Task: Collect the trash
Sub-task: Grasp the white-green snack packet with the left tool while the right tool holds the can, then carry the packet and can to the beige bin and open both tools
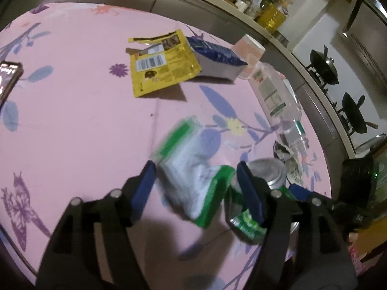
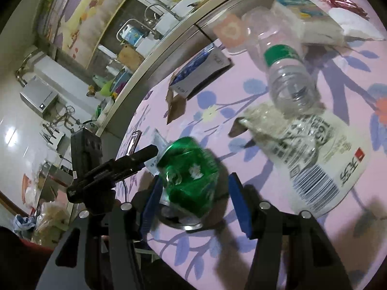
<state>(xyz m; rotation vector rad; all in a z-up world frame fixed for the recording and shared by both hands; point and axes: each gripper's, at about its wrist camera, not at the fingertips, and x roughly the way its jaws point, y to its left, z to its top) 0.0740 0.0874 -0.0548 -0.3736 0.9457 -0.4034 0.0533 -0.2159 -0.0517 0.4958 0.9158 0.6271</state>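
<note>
In the left wrist view my left gripper is open around a blurred green-and-white plastic wrapper on the pink flowered tablecloth. A crushed green can lies just right of its right finger. In the right wrist view my right gripper is open with the green can between its blue pads, which do not clearly press it. A clear plastic bottle and a flattened clear bottle with a white label lie beyond.
A yellow torn packet, a blue-and-white box, a pink cup and the clear bottle lie further back. A phone lies at the left. A tissue pack sits far right. The kitchen counter runs behind the table.
</note>
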